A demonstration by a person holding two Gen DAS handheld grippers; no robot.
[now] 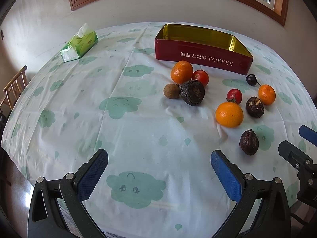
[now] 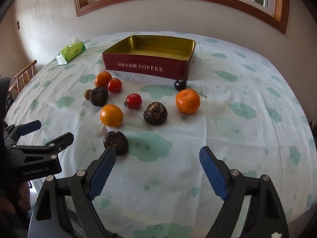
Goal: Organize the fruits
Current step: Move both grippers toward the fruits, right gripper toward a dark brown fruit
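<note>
Ten pieces of fruit lie loose on the bench [image 2: 247,79], which is covered by a white cloth printed with green clouds; none has yet reached the red toffee tin [image 2: 150,67], whose gold interior shows bare. By this evidence the task is at its start, with every piece still to be moved.

Near the tin's left front corner sits a tight cluster: an orange [image 2: 103,79], a tomato [image 2: 114,85], a dark wrinkled fruit [image 2: 98,96] and a small brown fruit [image 2: 87,94] partly hidden behind it. A second group lies spread toward the right: a second tomato [image 2: 134,101], a front orange [image 2: 111,115], a middle wrinkled fruit [image 2: 155,113], a right orange [image 2: 188,101] and a dark cherry [image 2: 180,84] with a long stem, just before the tin wall. A nearest wrinkled fruit [image 2: 116,142] lies apart, closest to the camera. A green tissue box [image 2: 71,53] stands well to the left, at the far edge.

The right gripper [image 2: 157,156] hangs above the cloth, angled downward, its blue pads spread wide with nothing between them; the nearest wrinkled fruit lies just outside its left finger, seemingly touching the tip. The left gripper [image 1: 159,158] is likewise tilted down over bare cloth, well left of the fruit, jaws spread and unloaded. A hand [image 2: 10,202] shows at the lower left of the right wrist view.
</note>
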